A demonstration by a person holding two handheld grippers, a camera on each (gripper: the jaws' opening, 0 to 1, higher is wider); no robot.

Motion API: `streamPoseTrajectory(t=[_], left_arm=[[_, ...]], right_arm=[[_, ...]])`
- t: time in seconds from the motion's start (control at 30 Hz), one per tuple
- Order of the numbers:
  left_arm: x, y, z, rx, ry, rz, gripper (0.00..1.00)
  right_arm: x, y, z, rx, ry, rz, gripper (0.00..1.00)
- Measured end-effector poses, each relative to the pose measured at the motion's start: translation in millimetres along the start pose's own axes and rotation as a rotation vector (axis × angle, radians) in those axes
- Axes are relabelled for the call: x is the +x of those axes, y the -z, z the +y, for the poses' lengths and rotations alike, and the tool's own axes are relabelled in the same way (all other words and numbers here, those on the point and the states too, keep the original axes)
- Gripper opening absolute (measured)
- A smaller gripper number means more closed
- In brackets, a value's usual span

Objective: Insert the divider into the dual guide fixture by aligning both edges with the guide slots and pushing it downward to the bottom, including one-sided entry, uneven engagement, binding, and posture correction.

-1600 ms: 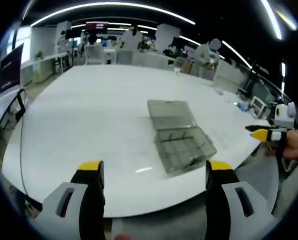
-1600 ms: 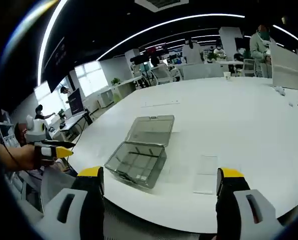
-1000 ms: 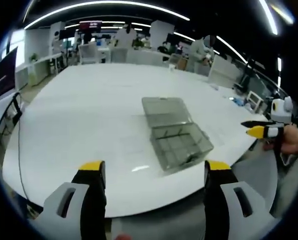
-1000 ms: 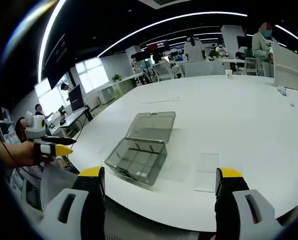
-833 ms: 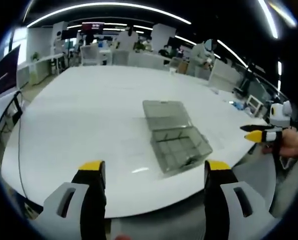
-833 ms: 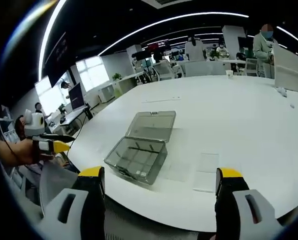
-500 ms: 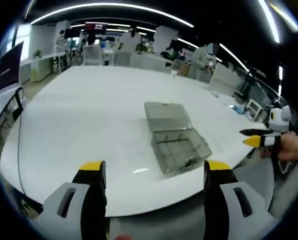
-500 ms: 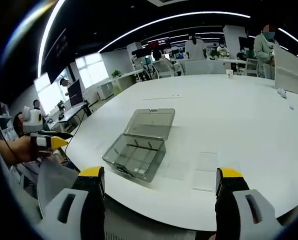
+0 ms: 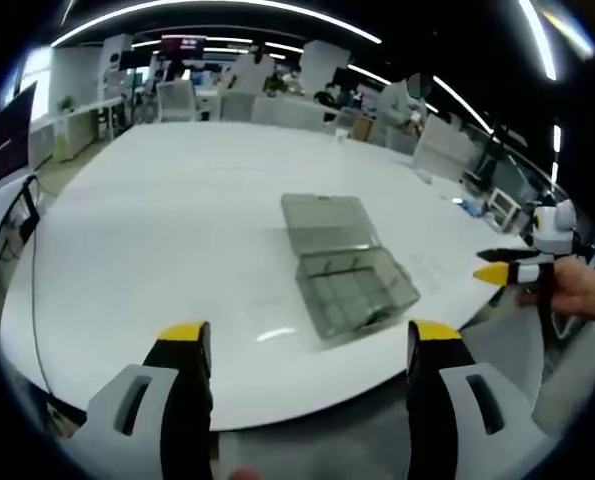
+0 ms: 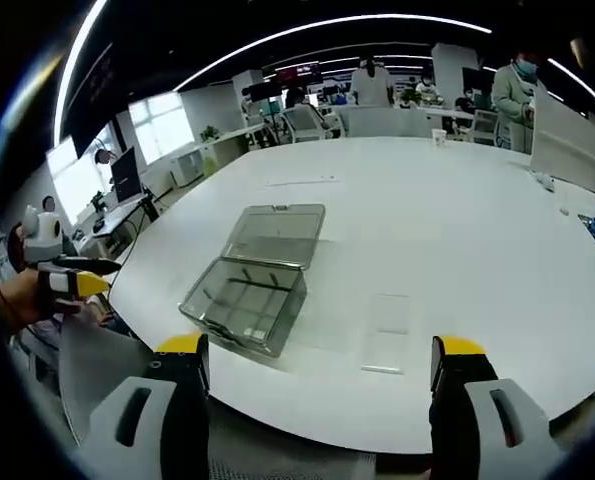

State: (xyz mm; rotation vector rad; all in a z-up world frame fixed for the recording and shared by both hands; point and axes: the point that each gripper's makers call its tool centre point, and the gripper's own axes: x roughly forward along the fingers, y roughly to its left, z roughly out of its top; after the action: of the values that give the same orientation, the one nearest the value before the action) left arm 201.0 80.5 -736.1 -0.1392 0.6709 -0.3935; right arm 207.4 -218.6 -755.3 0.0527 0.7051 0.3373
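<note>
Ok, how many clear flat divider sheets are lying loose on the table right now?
1 that I can make out: a clear sheet flat on the white table, beside the open compartment box, toward the right gripper. Glare could hide another transparent piece.

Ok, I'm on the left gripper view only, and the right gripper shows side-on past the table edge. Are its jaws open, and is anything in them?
Observer: Open. In the right gripper view, the right gripper has its jaws wide apart with nothing between them.
Operator: And the divider? I can't make it out from here.
Observer: A clear flat sheet, likely the divider, lies on the table beside the open box. It is apart from the box, on the side away from the left gripper.
</note>
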Motion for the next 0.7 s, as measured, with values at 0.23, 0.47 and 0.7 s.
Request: streamPoseTrajectory(t=[0.23,0.47,0.7], left_arm=[[1.9,2.8,5.0,-0.030,-0.024,0.032,0.78],[4.2,1.8,6.0,-0.044,-0.032,0.035,0.79],[8.3,3.3,3.4,-0.041,-0.024,0.044,0.79]], right_arm=[[0.1,2.7,-4.1,-0.001,0.013,0.029,0.90],[0.3,4.3,-5.7,0.024,-0.001,0.039,0.89],[1.3,2.3,-6.4,0.029,-0.007,0.042,0.89]])
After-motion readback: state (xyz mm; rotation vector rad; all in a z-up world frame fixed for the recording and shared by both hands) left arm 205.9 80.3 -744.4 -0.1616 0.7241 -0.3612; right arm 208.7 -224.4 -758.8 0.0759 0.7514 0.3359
